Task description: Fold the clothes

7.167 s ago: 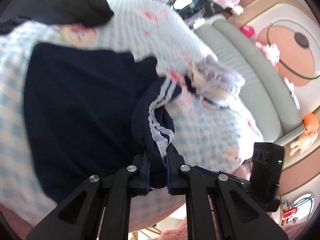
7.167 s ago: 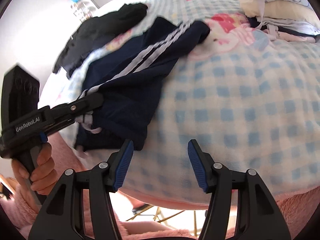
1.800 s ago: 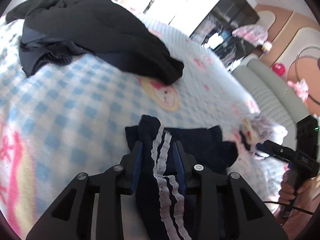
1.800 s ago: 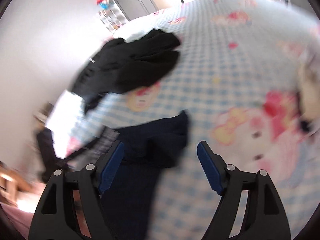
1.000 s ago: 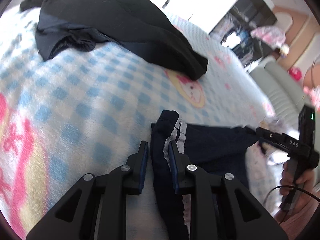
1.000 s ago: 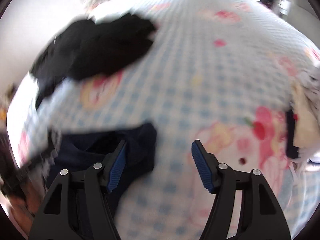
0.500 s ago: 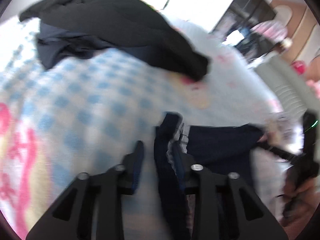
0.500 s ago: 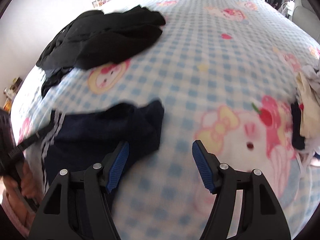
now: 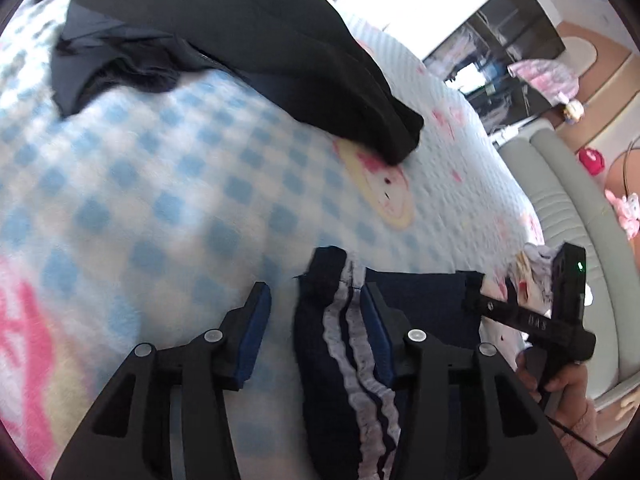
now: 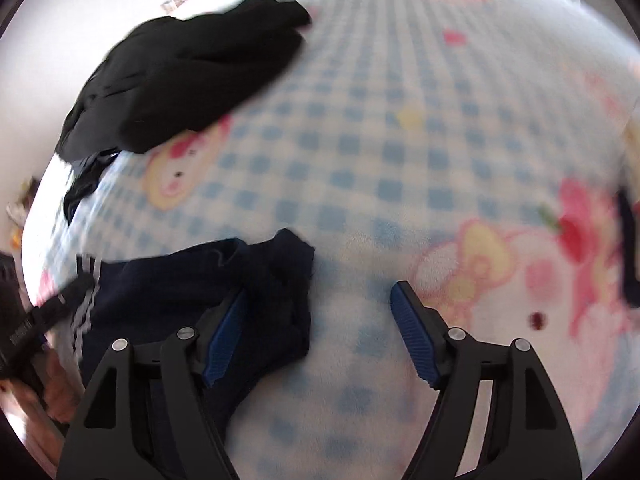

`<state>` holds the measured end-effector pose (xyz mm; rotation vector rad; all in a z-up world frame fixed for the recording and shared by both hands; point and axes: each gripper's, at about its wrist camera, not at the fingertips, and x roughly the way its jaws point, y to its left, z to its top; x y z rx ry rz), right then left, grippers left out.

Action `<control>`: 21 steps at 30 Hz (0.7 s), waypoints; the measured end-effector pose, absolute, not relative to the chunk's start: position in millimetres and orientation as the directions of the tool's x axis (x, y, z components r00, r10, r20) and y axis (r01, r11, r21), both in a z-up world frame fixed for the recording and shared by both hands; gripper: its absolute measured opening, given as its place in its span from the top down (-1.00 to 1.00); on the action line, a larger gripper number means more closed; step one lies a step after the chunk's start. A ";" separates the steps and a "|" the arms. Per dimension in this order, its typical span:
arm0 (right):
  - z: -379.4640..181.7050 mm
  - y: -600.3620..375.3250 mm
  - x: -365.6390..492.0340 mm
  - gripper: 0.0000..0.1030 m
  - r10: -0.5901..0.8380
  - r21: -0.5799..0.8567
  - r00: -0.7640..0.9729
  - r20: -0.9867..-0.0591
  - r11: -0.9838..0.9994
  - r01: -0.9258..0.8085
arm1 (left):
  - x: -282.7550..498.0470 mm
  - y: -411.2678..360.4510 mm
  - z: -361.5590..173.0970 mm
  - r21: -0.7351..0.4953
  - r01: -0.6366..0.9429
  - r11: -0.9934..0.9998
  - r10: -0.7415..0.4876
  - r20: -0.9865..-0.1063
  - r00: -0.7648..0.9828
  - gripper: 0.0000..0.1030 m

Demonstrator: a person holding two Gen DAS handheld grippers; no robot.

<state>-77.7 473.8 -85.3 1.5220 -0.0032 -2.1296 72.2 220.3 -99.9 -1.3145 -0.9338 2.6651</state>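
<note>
Checked blue-and-white blanket covers the bed, cartoon prints on it. Black pile of clothes sits at the far left, well apart from the work.

Navy garment lies flat at the near edge of the blanket, long axis running left-right across it. White-striped edge sits at its left end, and that strip runs near-to-far; the plain dark end points right. In the left wrist view the strip's far tip is bunched and slightly raised.

Left gripper: jaws opening, about half spread. Striped edge lies between them, close against the right pad, clear gap to the left pad, not clamped. 1 s ago the pads were pinched on that strip.

Right gripper: jaws opening, almost full width, over the garment's right end. Left pad is over the navy fabric, right pad over bare blanket; nothing gripped. It sits lower and closer to the cloth than 1 s ago.

Right wrist view is blurred, so I can't tell if either pad touches.
</note>
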 end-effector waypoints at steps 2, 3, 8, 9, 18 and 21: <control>-85.5 474.0 -80.9 -0.29 -0.455 0.340 -0.226 -0.861 -0.847 0.409 | 71.1 221.8 -97.9 -0.517 0.223 -0.827 0.269 -0.711 -0.650 0.69; -83.5 472.1 -80.1 0.08 -0.460 0.335 -0.227 -0.858 -0.838 0.430 | 71.4 222.1 -93.8 -0.519 0.214 -0.827 0.267 -0.699 -0.663 0.78; -58.4 480.4 -76.1 0.76 -0.504 0.345 -0.283 -0.816 -0.818 0.461 | 67.1 227.6 -68.5 -0.519 0.149 -0.842 0.271 -0.644 -0.715 0.79; -53.3 483.5 -75.7 0.77 -0.515 0.353 -0.301 -0.802 -0.816 0.458 | 63.2 227.1 -68.1 -0.514 0.146 -0.845 0.271 -0.647 -0.713 0.79; -61.1 492.2 -91.4 0.52 -0.427 0.299 -0.335 -0.840 -0.880 0.370 | 55.3 207.7 -75.9 -0.541 0.180 -0.821 0.306 -0.683 -0.663 0.61; -38.3 507.2 -65.5 0.46 -0.505 0.374 -0.371 -0.779 -0.850 0.371 | 89.7 213.6 -47.3 -0.537 0.098 -0.838 0.319 -0.626 -0.711 0.34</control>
